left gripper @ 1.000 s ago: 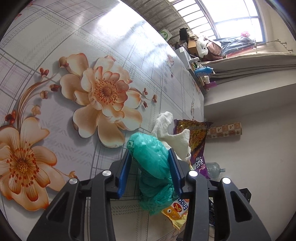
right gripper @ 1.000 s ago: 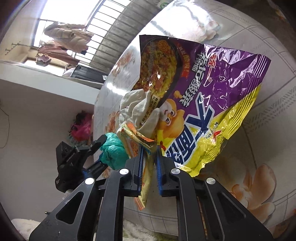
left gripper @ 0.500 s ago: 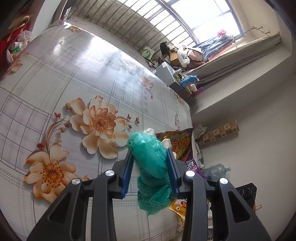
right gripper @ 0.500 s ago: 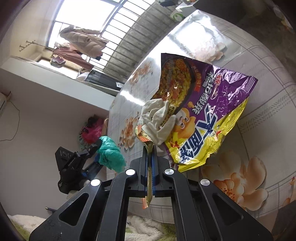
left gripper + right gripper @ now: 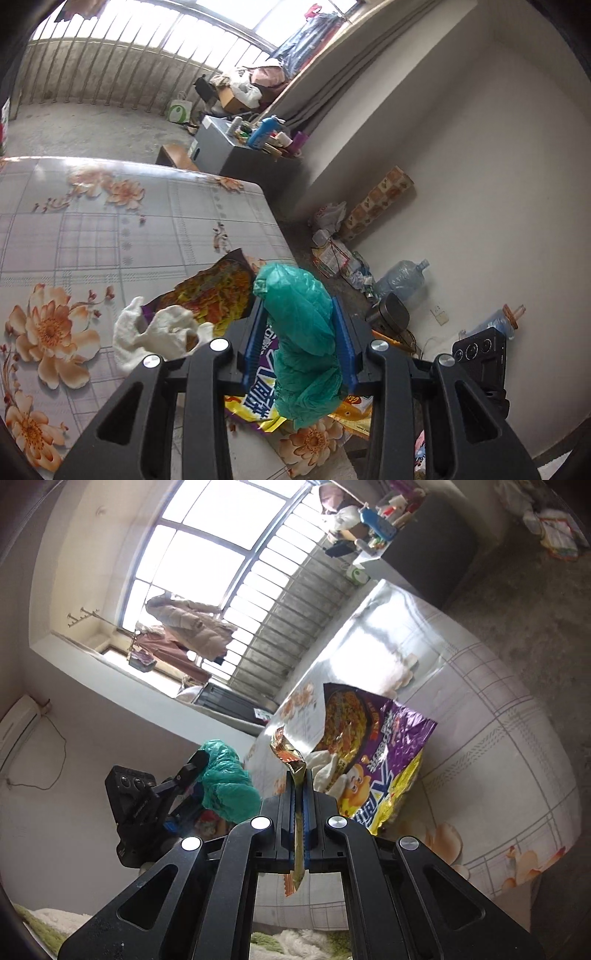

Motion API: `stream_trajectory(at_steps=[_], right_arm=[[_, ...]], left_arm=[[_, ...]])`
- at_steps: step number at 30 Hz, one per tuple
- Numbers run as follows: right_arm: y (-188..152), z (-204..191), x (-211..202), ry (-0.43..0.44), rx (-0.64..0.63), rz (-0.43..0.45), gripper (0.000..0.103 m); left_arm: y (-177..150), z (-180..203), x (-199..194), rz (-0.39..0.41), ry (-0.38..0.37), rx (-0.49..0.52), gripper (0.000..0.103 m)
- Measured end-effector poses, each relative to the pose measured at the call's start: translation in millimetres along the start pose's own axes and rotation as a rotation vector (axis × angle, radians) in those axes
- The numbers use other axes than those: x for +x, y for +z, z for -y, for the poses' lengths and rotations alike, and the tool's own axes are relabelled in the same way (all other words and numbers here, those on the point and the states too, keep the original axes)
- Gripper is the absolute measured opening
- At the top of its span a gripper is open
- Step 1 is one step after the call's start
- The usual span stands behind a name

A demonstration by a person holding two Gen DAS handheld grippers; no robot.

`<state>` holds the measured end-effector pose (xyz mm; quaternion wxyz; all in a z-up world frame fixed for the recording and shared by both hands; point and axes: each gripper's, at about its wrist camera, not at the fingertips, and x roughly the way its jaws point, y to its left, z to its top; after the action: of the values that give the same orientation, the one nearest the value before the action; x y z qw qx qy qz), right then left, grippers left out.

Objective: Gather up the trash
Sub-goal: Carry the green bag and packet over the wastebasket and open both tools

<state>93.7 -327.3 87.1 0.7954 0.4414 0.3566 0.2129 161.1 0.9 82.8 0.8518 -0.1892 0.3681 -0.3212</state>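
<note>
We have the left hand-held gripper (image 5: 301, 325) clamped on a crumpled green plastic bag (image 5: 303, 339), blue pads pressing it from both sides, bag bulging above and below the fingers. Right hand-held gripper (image 5: 298, 797) is pinched nearly flat on a thin gold wrapper (image 5: 291, 760), which sticks out past the fingertips and hangs down behind them. Both loads are off the desk (image 5: 92, 229) (flower-print cover). On the desk we see a purple and yellow noodle packet (image 5: 373, 753) lying flat near the edge, with a crumpled white tissue (image 5: 155, 332) resting against its open end, touching it. In the right wrist view the left gripper and its green bag sit left of the packet, beyond the desk edge. Floor beside the wall holds a water jug (image 5: 402, 280) and loose clutter.
</note>
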Motion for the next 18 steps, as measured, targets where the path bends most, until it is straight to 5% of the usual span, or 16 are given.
stream_trajectory(at_steps=[5, 11, 18], right_arm=[[13.4, 33.5, -68.0, -0.102, 0.045, 0.199, 0.002], [18.5, 82.7, -161.1, -0.406, 0.115, 0.478, 0.002], [20.7, 149.0, -199.3, -0.760, 0.225, 0.587, 0.002]], left_arm=[[23.7, 74.9, 69.3, -0.114, -0.097, 0.175, 0.034], [29.8, 176.4, 172.7, -0.290, -0.221, 0.342, 0.034], [-11.5, 272.3, 317.2, -0.503, -0.231, 0.495, 0.034]])
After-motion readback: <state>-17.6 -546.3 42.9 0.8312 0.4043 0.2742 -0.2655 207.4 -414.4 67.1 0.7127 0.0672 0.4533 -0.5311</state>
